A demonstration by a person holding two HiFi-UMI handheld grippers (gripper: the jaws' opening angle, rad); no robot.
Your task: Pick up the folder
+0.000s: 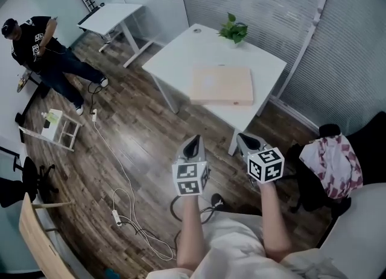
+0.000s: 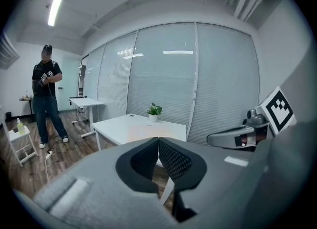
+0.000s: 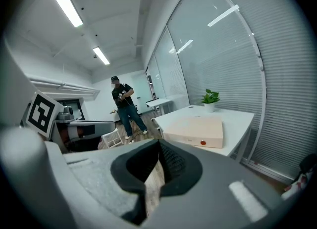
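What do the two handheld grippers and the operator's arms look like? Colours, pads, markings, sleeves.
The left gripper and right gripper have light-grey, tapered plastic bodies. Each carries a white cube with black square markers. Their pads are black with a dimpled mesh texture. No cables show. The forearms have no sleeves; pale clothing shows below.
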